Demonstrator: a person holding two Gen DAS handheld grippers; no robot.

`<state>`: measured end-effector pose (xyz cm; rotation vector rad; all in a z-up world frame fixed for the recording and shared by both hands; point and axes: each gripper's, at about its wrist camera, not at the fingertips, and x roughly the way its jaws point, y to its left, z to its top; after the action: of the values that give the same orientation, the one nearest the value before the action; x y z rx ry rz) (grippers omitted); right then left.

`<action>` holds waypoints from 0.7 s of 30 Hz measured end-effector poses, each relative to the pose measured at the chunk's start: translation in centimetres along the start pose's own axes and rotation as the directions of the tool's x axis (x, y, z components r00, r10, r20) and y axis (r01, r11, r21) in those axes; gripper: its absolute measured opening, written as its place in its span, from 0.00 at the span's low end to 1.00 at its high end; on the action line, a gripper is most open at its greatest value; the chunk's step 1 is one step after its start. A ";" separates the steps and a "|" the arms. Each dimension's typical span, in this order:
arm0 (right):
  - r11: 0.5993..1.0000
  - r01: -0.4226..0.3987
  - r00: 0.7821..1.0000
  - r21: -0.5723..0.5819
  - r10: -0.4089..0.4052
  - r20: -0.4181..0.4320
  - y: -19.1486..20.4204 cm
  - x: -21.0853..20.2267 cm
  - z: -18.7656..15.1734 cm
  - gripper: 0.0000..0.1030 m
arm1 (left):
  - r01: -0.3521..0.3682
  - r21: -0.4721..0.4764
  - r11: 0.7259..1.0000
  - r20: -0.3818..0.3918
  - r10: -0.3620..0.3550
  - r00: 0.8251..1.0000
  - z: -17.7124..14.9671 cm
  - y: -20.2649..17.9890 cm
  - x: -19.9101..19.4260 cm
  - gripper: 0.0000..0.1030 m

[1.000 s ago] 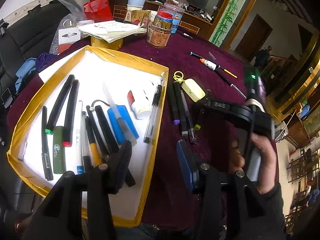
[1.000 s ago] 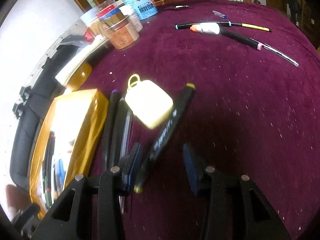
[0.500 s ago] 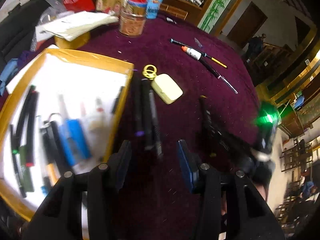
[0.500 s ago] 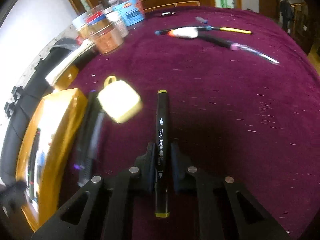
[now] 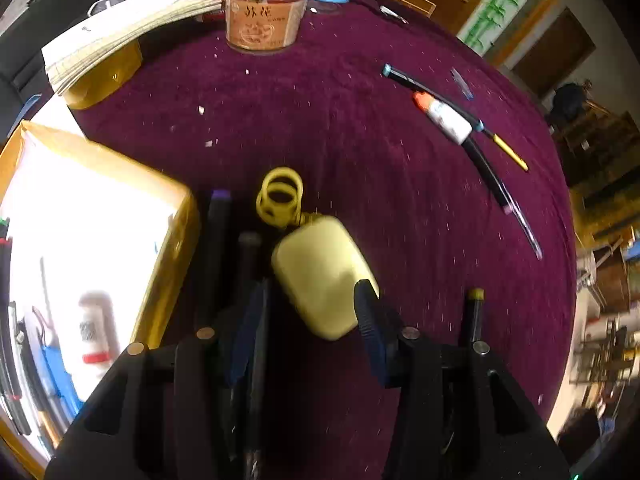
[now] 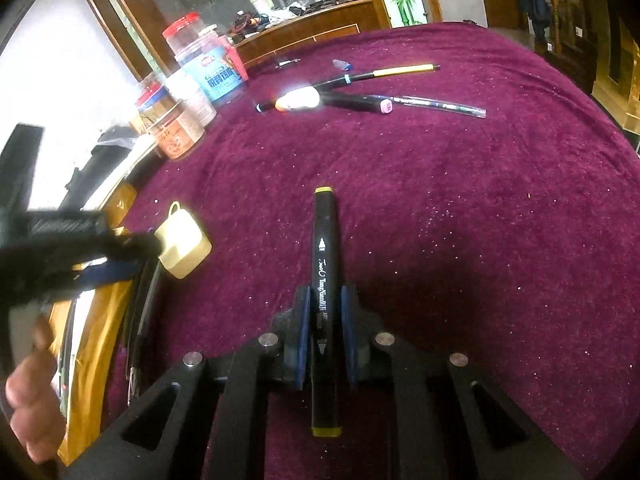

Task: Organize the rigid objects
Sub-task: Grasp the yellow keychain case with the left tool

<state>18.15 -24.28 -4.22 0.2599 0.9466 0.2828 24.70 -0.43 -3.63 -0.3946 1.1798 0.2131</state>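
We see a black marker with yellow ends clamped between the blue pads of the right claw. It points forward along the fingers, above the dark red cloth of the desk, and its far end sticks out well past the pads. In the left wrist view the same marker shows only as a dark tip with a yellow cap, just right of the left claw.

The left claw stands wide. Its two pads are on either side of a pale yellow case with a yellow ring, which lies on the cloth; we cannot tell if the pads touch it. From the right wrist view the case is near the marker, to the left of it, with the left claw reaching to it.

Just left of the case lie some dark pens, side by side, and beside them is the yellow-edged tray with more pens and a white tube inside.

Farther on the cloth, well apart, there is a group of pens with a white glue tube. At the far edge of the desk stand plastic jars and a stack of paper.
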 end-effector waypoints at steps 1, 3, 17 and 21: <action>1.000 0.002 1.000 -0.004 -0.002 -0.001 0.1 0.1 0.0 0.13 | -0.017 0.003 1.000 0.006 0.017 1.000 0.3 -0.3 0.2 0.44; 1.000 0.007 1.000 -0.017 -0.007 -0.002 0.5 0.3 0.0 0.13 | -0.053 -0.017 0.998 -0.007 0.053 0.999 0.7 -0.6 1.0 0.44; 1.000 -0.014 1.000 -0.024 0.014 -0.009 0.6 0.6 0.2 0.13 | -0.179 0.093 0.980 -0.025 0.182 0.983 1.1 -3.5 3.8 0.57; 1.000 -0.019 1.000 -0.021 0.019 -0.009 0.5 0.6 0.2 0.13 | -0.157 0.158 0.975 -0.010 0.160 0.987 -1.2 -3.1 2.8 0.53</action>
<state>18.55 -23.62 -4.40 0.2480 0.9497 0.3113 25.86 -3.84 -6.07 -0.1648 1.2428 0.2526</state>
